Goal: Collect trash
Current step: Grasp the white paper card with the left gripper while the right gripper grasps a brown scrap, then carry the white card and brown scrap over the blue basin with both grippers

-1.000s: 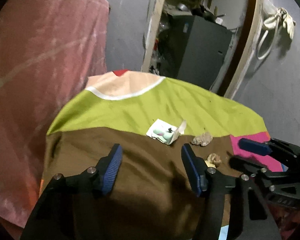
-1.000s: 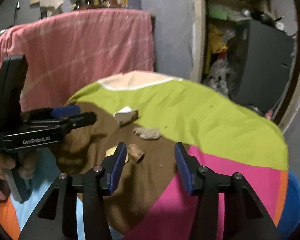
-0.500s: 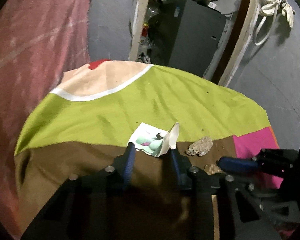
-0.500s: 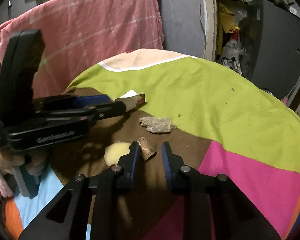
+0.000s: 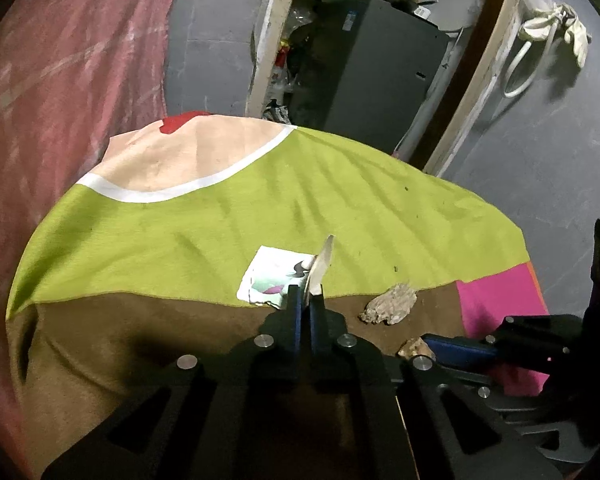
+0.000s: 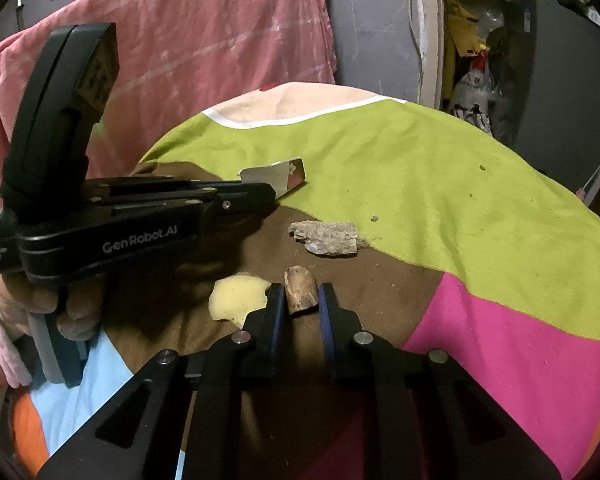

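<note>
- Cloth-covered round table (image 5: 340,200): patchwork of brown, lime, pink and peach panels, creased; lime far half bare.
- Right gripper (image 6: 299,300): jaws just closing, pads against one short tan stub (image 6: 300,288) on the brown panel.
- One pale yellow flat scrap (image 6: 236,296), just left of it.
- Left gripper (image 5: 305,300): fully closed, pinching the upturned flap of one printed paper wrapper (image 5: 276,276) at the brown-lime seam.
- One rough grey-brown crumpled lump (image 5: 388,308), between the two grippers.
- Beyond: one pink draped cloth (image 6: 220,40), one dark cabinet (image 5: 372,72).
</note>
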